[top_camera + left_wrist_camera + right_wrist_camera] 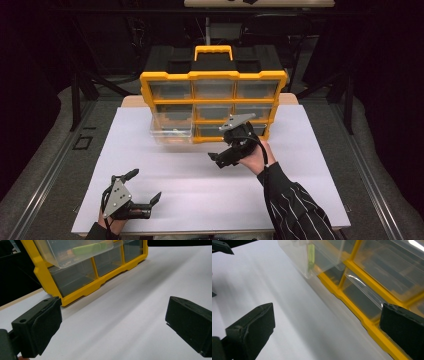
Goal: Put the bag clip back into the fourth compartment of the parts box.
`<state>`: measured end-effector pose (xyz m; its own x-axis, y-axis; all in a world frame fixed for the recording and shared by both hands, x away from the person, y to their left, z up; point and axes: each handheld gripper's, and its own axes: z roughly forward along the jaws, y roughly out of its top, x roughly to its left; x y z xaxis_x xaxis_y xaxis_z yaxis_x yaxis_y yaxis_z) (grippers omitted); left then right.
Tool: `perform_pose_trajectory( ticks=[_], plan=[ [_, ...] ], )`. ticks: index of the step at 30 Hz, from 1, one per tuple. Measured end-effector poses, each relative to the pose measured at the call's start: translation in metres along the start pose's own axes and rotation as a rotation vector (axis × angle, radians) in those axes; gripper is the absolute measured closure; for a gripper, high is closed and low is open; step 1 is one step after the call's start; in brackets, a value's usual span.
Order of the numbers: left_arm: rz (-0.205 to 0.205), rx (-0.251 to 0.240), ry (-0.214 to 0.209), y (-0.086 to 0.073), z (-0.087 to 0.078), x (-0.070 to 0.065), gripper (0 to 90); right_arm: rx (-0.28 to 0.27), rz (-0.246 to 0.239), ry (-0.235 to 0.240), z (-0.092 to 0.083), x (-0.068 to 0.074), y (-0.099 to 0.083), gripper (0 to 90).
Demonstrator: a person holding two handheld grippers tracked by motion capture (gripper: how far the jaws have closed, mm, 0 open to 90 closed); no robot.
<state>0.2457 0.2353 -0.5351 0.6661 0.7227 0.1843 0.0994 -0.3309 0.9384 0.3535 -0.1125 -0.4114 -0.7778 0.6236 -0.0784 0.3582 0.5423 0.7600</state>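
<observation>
1. The yellow organizer (214, 102) stands upright at the far side of the white bench (200, 190).
2. Its clear drawer (171, 129), lower left, juts out, holding a green item (88, 248).
3. The right claw (220, 159) is spread, empty, just before the organizer.
4. The left claw (145, 186) is spread, empty, near the bench's front edge.

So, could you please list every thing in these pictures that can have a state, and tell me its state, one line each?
Yellow plastic organizer case with a handle: stands upright on the white table.
Clear plastic drawer, bottom left: pulled partly out, a green object inside.
Other clear drawers: pushed in.
Left gripper: open, holds nothing.
Right gripper: open, holds nothing, in front of the case.
</observation>
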Motion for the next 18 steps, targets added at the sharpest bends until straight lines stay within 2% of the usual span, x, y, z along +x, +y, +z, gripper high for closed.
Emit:
perform_pose_trajectory(
  ticks=[6, 18],
  plan=[
    [0.000, 0.003, -0.001, 0.000, 0.000, 0.000, 0.8, -0.050, 0.018, -0.012, -0.012, 0.001, -0.023, 0.0],
    [0.000, 0.005, -0.002, 0.000, 0.001, 0.000, 0.8, -0.036, 0.052, -0.024, -0.024, 0.000, -0.079, 0.0]
  ],
)
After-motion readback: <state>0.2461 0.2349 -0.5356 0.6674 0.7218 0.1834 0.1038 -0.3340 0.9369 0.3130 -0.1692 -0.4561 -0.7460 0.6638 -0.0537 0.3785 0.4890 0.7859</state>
